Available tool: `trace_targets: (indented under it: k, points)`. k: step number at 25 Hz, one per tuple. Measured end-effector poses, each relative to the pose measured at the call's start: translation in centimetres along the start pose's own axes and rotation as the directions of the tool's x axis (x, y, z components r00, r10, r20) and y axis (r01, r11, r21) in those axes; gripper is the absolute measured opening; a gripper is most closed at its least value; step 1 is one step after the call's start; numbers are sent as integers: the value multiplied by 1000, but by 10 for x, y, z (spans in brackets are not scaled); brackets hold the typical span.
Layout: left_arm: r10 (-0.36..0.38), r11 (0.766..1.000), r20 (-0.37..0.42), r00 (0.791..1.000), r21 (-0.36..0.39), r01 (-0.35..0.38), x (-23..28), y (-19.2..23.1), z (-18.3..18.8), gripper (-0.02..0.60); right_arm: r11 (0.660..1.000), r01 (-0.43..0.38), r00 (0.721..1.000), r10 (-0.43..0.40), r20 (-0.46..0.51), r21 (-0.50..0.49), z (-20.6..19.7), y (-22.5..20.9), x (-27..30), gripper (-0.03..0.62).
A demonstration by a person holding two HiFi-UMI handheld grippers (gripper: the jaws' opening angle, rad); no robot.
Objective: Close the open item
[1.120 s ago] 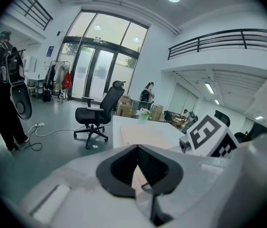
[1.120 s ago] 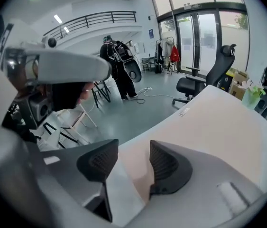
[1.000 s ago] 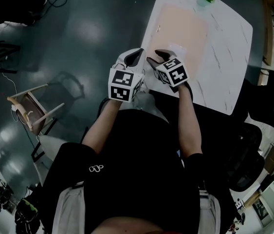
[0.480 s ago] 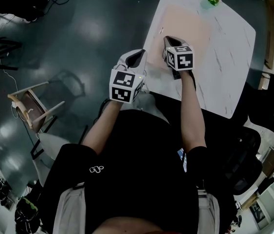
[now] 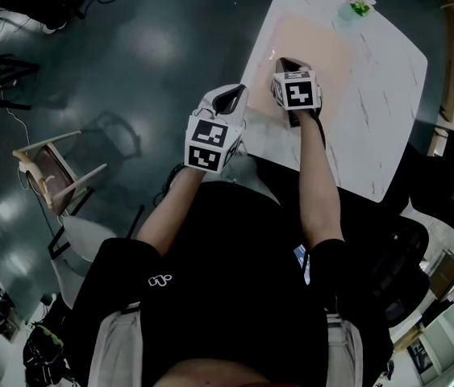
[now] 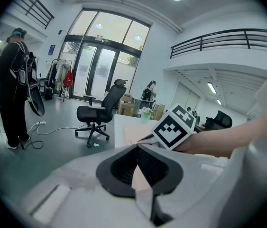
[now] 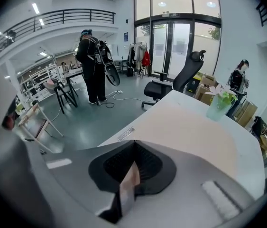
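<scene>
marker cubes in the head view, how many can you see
2. One cube sits on the left gripper, by the table's left edge; the other on the right gripper, over the pink mat. None looks hidden.

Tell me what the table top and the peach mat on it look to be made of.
The table top: white, smooth, with thin grey veins, so marble or a marble-look laminate; which one cannot be told. The peach mat: flat, thin, matte, probably a soft leatherette or rubbery sheet, though that stays open.
</scene>
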State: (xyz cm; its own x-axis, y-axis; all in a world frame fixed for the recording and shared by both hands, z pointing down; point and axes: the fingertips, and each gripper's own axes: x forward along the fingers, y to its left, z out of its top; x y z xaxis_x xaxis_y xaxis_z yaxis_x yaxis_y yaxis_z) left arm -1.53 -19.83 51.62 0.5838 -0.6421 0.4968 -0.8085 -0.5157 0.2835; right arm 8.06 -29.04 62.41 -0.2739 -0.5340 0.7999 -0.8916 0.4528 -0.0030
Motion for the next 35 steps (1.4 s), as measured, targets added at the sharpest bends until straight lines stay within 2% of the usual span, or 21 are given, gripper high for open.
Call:
trace_targets:
  k: [3,7,11,14,18,24,29,35]
  points:
    - [-4,1000,5,1000,2,4,0,0,3,0,1000,-6,1000,6,-15,1,0,1,1,-9]
    - [-12,1000,20,1000,16,12,0,-5,13,0,999,-9,999,7,36,43,1,0,-5,-9]
    - [-30,999,32,999,37,29,-2,-9,22,0,995,-16,988,0,156,99,8,4,-27,0]
    - [-48,997,42,998,55,46,0,-17,30,0,983,-20,964,-29,264,180,13,3,-58,0]
    - [-92,992,67,993,95,86,8,-37,47,0,964,-26,907,-89,412,265,20,-8,-111,0]
    - [-171,976,144,975,161,147,13,-72,81,0,955,-5,782,-182,596,297,42,-27,-200,0]
    - [-224,961,223,949,210,178,-1,-98,114,0,950,40,694,-249,676,309,53,-30,-264,0]
    - [-286,938,284,915,280,206,-19,-131,141,0,940,69,625,-303,719,335,53,-28,-316,-2]
